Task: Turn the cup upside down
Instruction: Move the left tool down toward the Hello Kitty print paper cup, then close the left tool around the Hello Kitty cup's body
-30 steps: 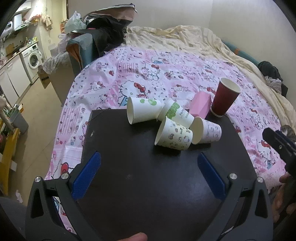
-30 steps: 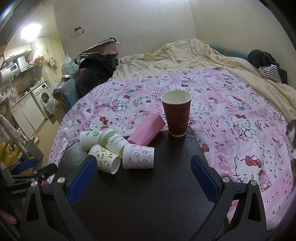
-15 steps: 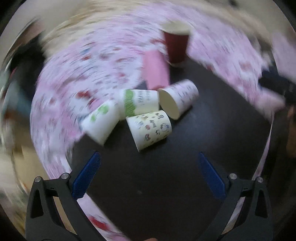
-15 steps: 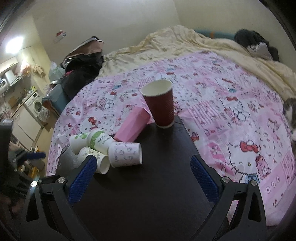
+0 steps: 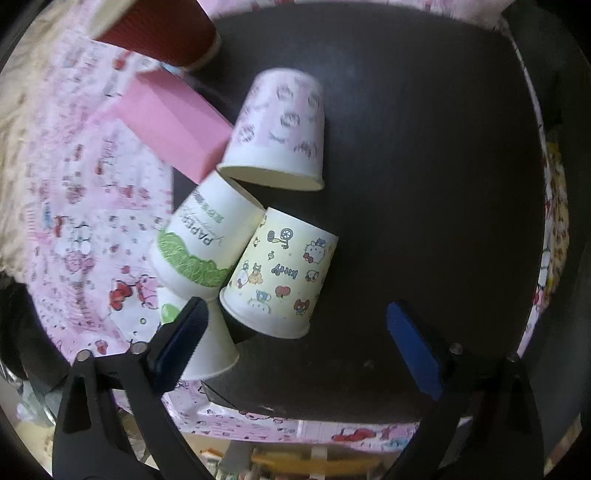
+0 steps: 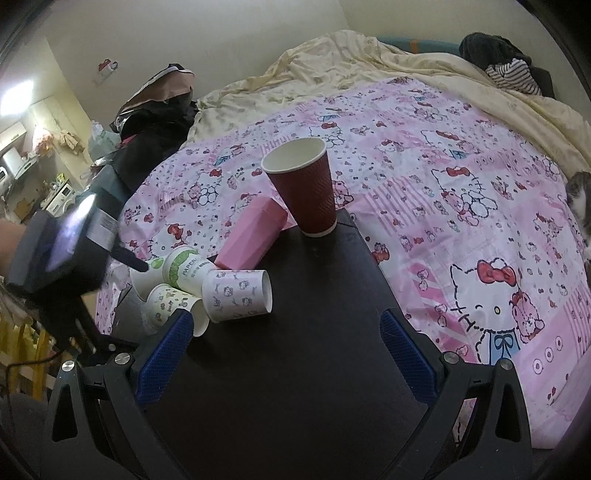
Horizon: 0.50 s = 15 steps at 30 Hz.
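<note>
Several paper cups lie on their sides on a dark table [image 5: 424,147]: a yellow cartoon cup [image 5: 280,273], a green "PAPER" cup [image 5: 207,240], a pink-print cup [image 5: 280,129] and a green-dot cup [image 5: 207,350]. A red ribbed cup [image 6: 303,192] stands upright at the table's far edge; it also shows in the left wrist view [image 5: 159,33]. My left gripper [image 5: 295,347] is open, hovering above the yellow cup. My right gripper [image 6: 284,350] is open and empty over the table, short of the cups. The left gripper's body [image 6: 59,251] shows at the left.
A pink box [image 6: 251,232] lies between the cups and the red cup. The table sits on a bed with a pink Hello Kitty sheet [image 6: 461,192]. A cat [image 6: 580,199] is at the right edge. Bags and clothes [image 6: 155,110] pile at the back left.
My left gripper has swung over the cups and now looks down on them from close above the yellow cup. My right gripper has shifted slightly nearer the table.
</note>
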Tool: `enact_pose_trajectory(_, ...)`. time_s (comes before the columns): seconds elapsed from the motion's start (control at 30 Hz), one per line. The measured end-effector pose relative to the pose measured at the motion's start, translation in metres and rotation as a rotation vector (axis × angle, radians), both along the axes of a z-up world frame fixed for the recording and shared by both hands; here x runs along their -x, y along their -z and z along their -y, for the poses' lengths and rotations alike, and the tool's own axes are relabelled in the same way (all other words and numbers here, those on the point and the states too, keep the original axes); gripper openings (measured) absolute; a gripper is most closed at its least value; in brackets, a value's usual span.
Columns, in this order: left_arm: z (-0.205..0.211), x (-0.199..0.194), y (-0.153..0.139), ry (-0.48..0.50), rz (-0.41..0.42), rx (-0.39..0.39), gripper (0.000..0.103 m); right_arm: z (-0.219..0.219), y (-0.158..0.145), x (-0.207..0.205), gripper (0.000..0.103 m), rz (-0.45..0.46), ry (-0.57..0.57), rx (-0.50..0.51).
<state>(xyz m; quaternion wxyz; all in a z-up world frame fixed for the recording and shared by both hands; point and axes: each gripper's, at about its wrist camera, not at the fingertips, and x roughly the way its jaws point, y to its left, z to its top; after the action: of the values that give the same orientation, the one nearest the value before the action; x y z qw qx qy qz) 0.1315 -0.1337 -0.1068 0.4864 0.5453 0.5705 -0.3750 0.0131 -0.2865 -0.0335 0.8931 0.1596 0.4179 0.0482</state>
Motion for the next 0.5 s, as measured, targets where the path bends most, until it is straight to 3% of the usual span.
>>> enact_pose_trajectory(0.43, 0.007, -0.005, 0.037, 0.013, -0.013, -0.129, 0.076, 0.008, -0.003, 0.001, 0.103, 0.002, 0.008, -0.035)
enact_pose_trajectory(0.5, 0.006, -0.005, 0.043, 0.003, -0.006, -0.150, 0.068, 0.006, -0.003, 0.002, 0.103, 0.003, 0.004, -0.037)
